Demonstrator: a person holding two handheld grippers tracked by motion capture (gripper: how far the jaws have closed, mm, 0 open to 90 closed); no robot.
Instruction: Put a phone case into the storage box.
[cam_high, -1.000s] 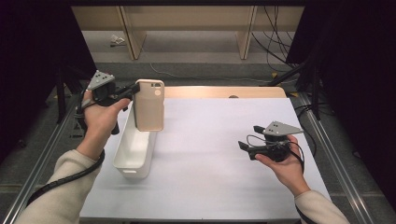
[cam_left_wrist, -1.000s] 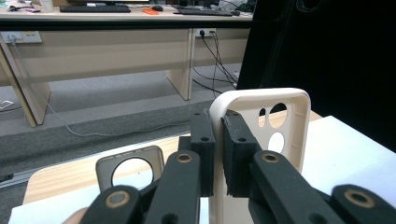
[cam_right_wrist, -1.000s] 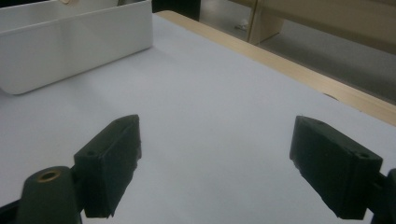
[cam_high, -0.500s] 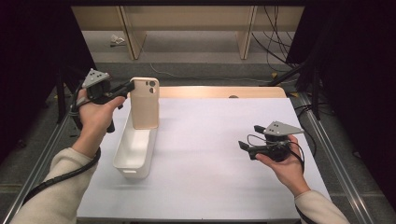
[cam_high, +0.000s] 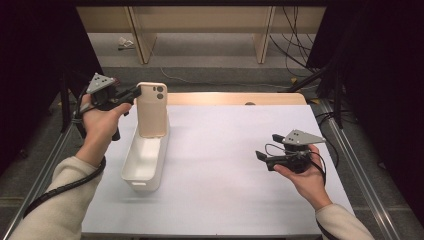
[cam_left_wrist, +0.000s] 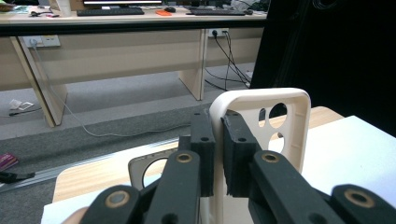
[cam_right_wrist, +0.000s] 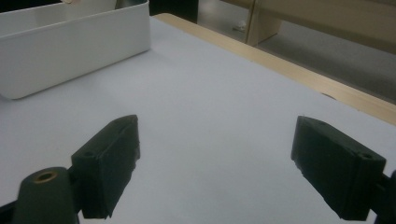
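The work surface is a white sheet (cam_high: 225, 165) laid over a wooden table (cam_high: 235, 98), with grey floor, desk legs and loose cables behind it and dark curtains to both sides. The left gripper (cam_high: 131, 94) is pressed together on the side edge of a beige phone case (cam_high: 151, 110), near the case's upper corner; in the left gripper view the two black pads clamp the case's rim (cam_left_wrist: 219, 140), with the camera cut-outs just beyond them. The case is held upright, its lower end over the far end of a long white bin (cam_high: 145, 157) that lies at the left of the sheet; whether the lower edge already touches the bin cannot be told. The step in hand appears to be moving the case in relation to the bin, either setting it in or lifting it out. To set it in well, keep the case vertical and centred between the bin's long walls, lower it until the bottom edge takes its weight, and only then release the grip. The clamp holds a thin rim off-centre, so the case may swing about the pads; avoid fast wrist turns. The right gripper (cam_high: 260, 156) rests well apart at the right of the sheet, jaws spread wide and holding nothing, as the right gripper view confirms with bare sheet between its pads (cam_right_wrist: 112, 163). Nothing lies between the case and the bin; the bin's near walls and the table's left rail are the closest obstacles.
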